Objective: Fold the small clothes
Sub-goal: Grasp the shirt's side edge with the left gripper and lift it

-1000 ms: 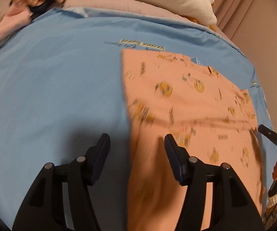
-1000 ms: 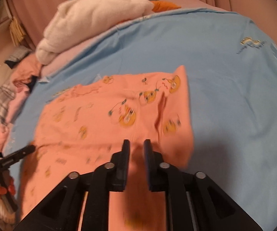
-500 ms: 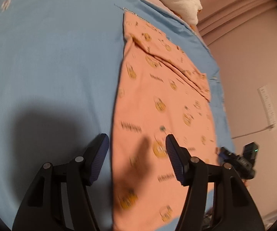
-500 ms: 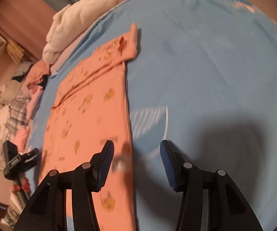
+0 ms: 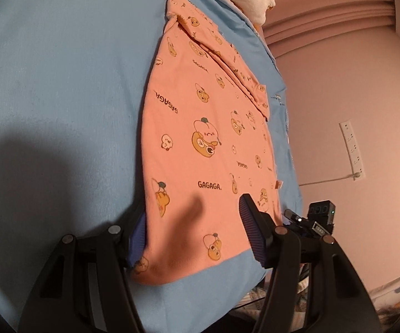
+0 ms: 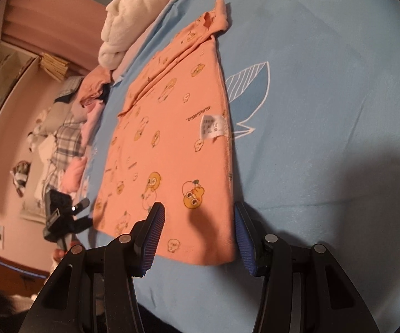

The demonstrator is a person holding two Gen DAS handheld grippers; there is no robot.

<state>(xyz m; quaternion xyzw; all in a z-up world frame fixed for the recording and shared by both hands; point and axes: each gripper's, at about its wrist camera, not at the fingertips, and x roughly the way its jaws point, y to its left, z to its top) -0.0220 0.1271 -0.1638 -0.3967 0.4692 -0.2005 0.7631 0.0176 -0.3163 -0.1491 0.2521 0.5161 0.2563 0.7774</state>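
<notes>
An orange child's garment [image 5: 208, 138] printed with cartoon figures and "GAGAGA" lies flat on a blue sheet [image 5: 61, 83], with a folded part at its far end. My left gripper [image 5: 193, 234] is open, its jaws astride the garment's near left corner. In the right wrist view the same garment [image 6: 172, 144] shows a white care label [image 6: 212, 126]. My right gripper [image 6: 197, 238] is open, its jaws astride the near right corner at the hem.
A white fluffy blanket [image 6: 122, 25] and a pile of clothes [image 6: 69, 127] lie past the far end of the sheet [image 6: 324, 97]. A black camera on a stand [image 5: 320, 217] stands off the bed's edge. A pink wall with a socket strip [image 5: 352, 149] is close.
The right gripper let go of the garment and opened. Both grippers moved to the garment's near hem corners and lowered; the garment now lies spread flat.
</notes>
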